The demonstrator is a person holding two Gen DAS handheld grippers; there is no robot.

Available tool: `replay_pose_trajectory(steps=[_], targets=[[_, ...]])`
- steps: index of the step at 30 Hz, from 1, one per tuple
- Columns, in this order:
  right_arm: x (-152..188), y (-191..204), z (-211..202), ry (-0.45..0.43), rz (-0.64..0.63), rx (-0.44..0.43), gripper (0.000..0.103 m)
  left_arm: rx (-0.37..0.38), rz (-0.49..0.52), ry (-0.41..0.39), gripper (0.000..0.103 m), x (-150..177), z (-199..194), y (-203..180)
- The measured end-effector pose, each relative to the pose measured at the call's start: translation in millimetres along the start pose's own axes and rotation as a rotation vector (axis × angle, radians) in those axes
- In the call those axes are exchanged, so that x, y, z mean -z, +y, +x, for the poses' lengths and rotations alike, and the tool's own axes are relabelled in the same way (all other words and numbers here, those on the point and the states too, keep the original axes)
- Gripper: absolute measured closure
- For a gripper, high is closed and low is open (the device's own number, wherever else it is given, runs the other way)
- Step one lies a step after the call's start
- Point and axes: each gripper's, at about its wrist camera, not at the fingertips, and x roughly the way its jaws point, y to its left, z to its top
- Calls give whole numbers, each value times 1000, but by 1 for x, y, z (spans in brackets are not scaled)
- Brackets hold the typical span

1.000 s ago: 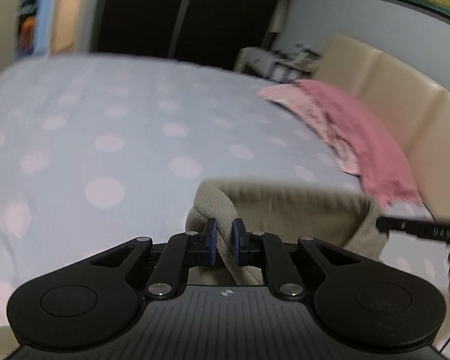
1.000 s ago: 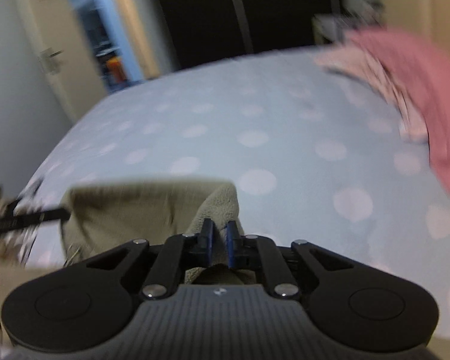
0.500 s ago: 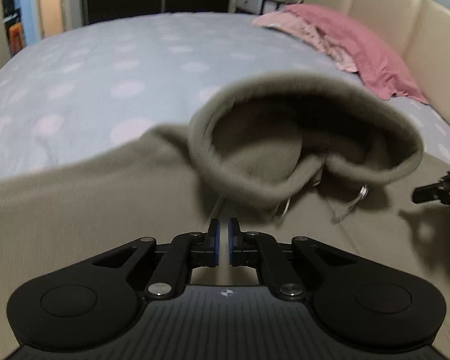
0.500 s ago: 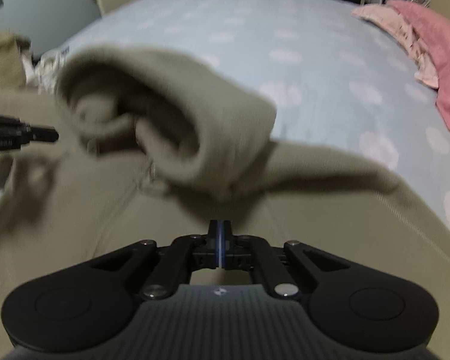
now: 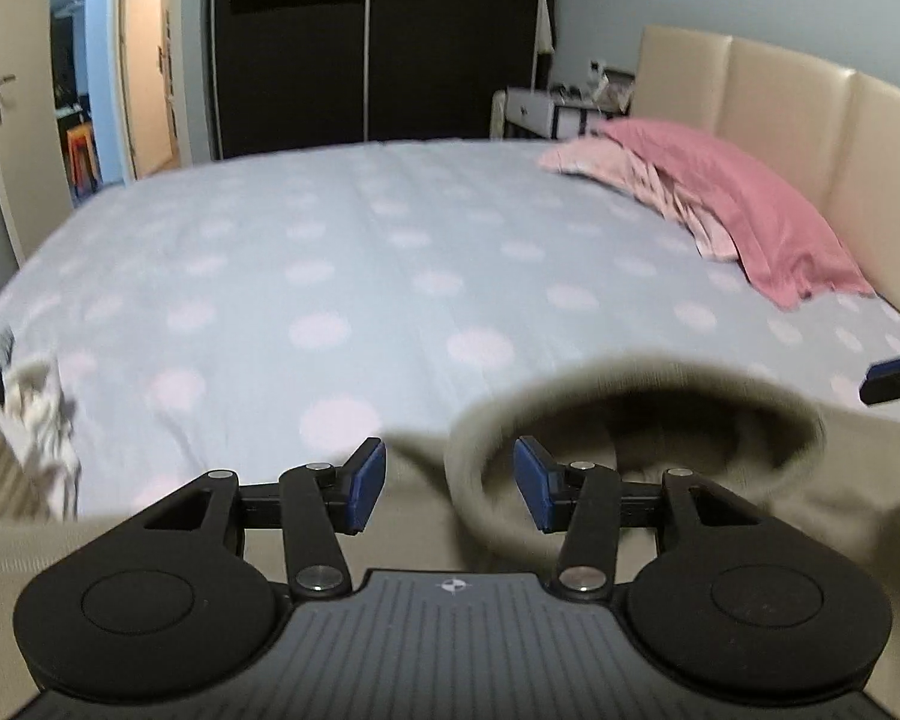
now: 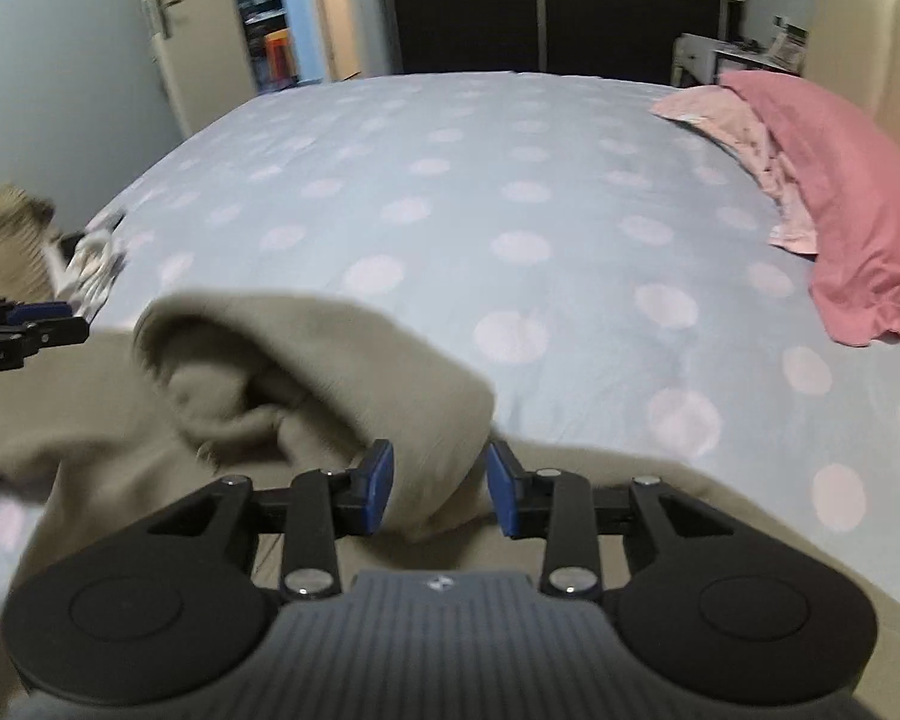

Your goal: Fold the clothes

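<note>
My left gripper (image 5: 449, 483) is opening: its blue pads (image 5: 367, 483) stand apart with clear air beside them, and they press on nothing. Between and just beyond them lies the khaki hoodie (image 5: 570, 420), its hood rim curling up in a blurred ring slightly right of the gap. The garment's body spreads under my gripper across the near edge of the bed (image 5: 390, 252), which wears a pale blue sheet with light pink dots.

My right gripper (image 6: 440, 492) is opening too. A fold of the hood (image 6: 330, 360) sits in the gap between its pads, yet neither pad pinches the cloth, so it lies loose there. In the right wrist view the hood bulges up to the left of my fingers, and the rest of the hoodie runs off toward the near left and near right.

Each view catches the other gripper's tips at its edge: the right one at the far right of the left wrist view, the left one at the left edge of the right wrist view.

At the far right, against the cream headboard (image 5: 810, 120), lies a pink pillow (image 5: 738, 204) with a paler pink cloth (image 5: 606, 162) beside it. At the left edge of the bed sits a crumpled pale fabric (image 5: 42, 420). Beyond the bed stand a dark wardrobe (image 5: 366, 42) and an open doorway (image 5: 84, 90).
</note>
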Motion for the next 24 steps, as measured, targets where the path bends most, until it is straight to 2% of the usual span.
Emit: replay_pose_trajectory(steps=[5, 9, 12, 15, 19, 22, 24], targets=[[-31, -5, 34, 26, 94, 11, 58, -14, -86, -13, 58, -37, 33, 2], [-39, -7, 63, 46, 168, -29, 57, 42, -119, 82, 59, -41, 69, 3], [-30, -6, 80, 81, 161, -49, 55, 101, -84, 157, 62, -26, 91, -2], [-10, -6, 97, 133, 120, -38, 49, 120, -12, 212, 62, 0, 101, -9], [21, -21, 117, 225, 148, -49, 44, 132, 113, 276, 62, 43, 109, -18], [36, -24, 124, 254, 156, -58, 37, 134, 113, 287, 59, 61, 109, -19], [38, -23, 123, 253, 154, -55, 36, 130, 85, 278, 57, 61, 106, -17]])
